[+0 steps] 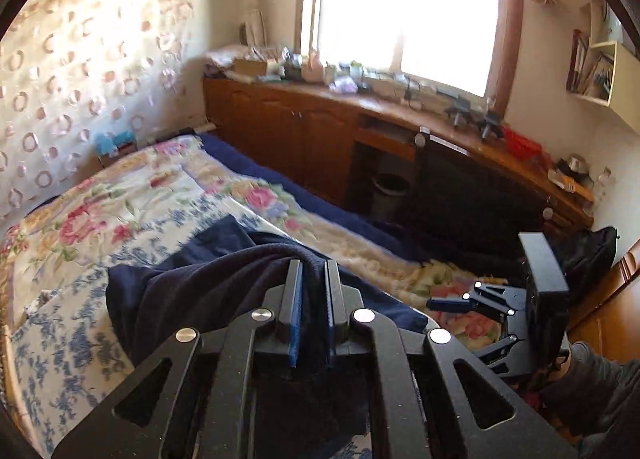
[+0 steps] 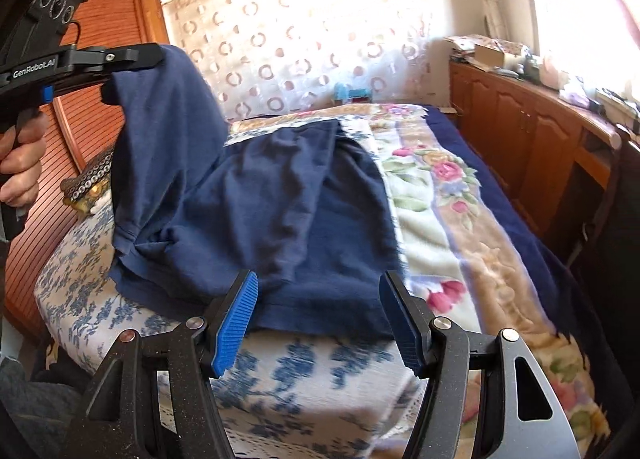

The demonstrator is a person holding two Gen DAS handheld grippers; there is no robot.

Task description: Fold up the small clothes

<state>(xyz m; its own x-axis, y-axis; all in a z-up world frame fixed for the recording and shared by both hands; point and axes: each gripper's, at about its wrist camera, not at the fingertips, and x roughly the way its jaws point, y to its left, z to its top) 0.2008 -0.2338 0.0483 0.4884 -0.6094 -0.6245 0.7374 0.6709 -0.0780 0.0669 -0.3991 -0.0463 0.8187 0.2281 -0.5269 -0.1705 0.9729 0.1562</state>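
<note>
Here we see the left tongs (image 2: 116,77), upper left of the frame, pinching a navy garment (image 2: 280,211) that drapes onto the bed (image 2: 460,219); the right tongs (image 2: 320,323) stand spread just before its hem.

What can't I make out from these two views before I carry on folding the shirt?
- Gripped edge of the navy shirt: hidden inside the left gripper in both views.
- Shirt's near part: left wrist view, covered by the gripper body.
- Clutter on the window ledge: blurred, washed out by glare.
- Right gripper: open, holds nothing.
</note>
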